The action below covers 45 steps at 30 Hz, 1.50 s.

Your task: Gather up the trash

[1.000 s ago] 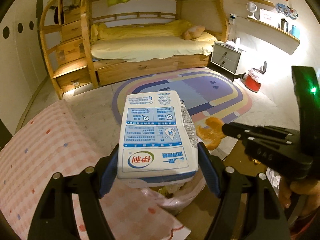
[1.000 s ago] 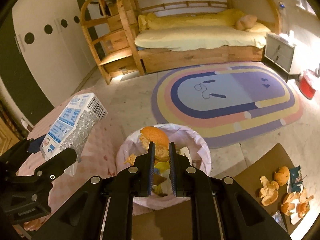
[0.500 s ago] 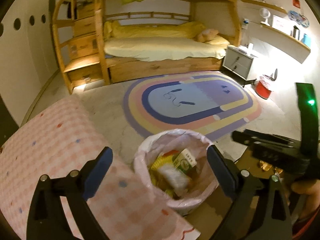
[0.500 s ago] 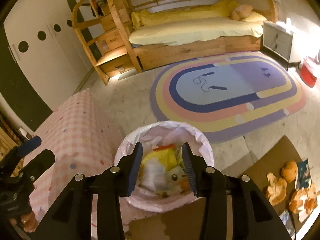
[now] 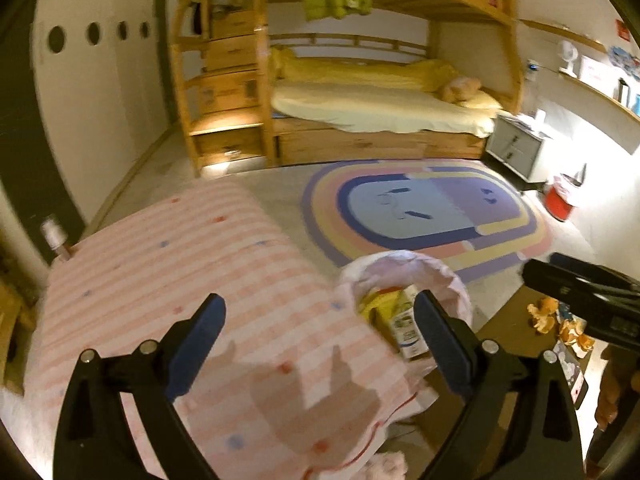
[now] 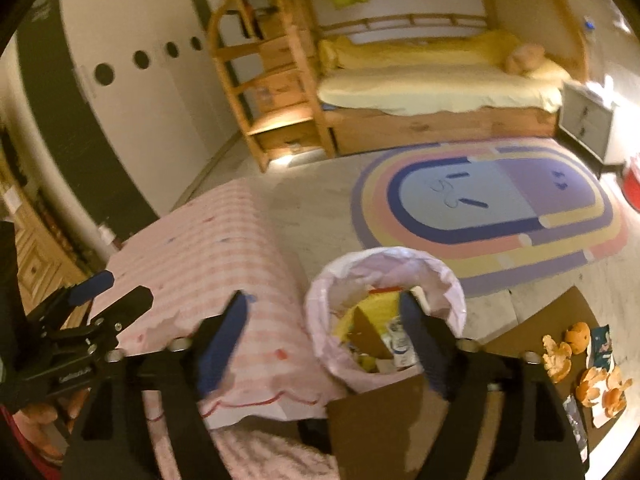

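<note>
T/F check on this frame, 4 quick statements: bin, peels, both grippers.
1. The left gripper holds a milk carton. False: nothing is between its fingers.
2. The bin is lined with a bag and already holds trash. True.
3. Orange peels lie on the cardboard to the right of the bin. True.
4. The right gripper is clamped on a peel. False: its jaws are opening, with nothing between them.
</note>
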{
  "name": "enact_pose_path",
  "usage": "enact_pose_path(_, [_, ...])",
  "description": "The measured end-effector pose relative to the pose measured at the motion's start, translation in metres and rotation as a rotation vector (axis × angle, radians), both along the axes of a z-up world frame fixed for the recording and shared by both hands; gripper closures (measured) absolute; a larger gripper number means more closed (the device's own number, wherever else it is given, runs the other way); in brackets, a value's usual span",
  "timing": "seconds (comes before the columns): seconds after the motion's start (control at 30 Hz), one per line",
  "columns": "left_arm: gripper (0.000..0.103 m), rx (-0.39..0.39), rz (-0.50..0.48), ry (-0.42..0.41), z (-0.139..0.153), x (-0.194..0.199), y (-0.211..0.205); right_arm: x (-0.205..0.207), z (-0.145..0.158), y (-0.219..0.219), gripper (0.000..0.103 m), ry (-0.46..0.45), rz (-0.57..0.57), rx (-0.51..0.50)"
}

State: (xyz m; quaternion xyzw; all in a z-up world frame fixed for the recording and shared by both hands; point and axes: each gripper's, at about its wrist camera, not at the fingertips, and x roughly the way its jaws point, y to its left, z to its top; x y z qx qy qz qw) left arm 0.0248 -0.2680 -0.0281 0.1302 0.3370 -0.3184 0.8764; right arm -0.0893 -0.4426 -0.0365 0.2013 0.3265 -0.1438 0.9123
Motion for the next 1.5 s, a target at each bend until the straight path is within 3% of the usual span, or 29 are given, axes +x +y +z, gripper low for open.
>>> enact_pose_path(0.17, [0.007, -0.009, 0.127, 0.02, 0.021, -0.007, 0.057, -0.001, 0.021, 0.044, 0.013, 0.002, 0.082, -0.049])
enact_pose_path(0.37, [0.007, 0.038, 0.252, -0.028, 0.038, -0.025, 0.112, -0.003, 0.043, 0.094, 0.01, -0.025, 0.193, -0.078])
enact_pose_path(0.53, [0.007, 0.049, 0.322, -0.031, 0.046, -0.039, 0.144, -0.006, 0.058, 0.134, 0.009, -0.091, 0.269, -0.129])
enact_pose_path(0.97, [0.007, 0.077, 0.511, 0.009, 0.043, -0.063, 0.23, -0.017, 0.063, 0.174, 0.007, -0.057, 0.283, -0.212])
enact_pose_path(1.5, [0.007, 0.08, 0.554, 0.013, 0.038, -0.065, 0.243, -0.017, 0.053, 0.185, 0.007, -0.048, 0.321, -0.226])
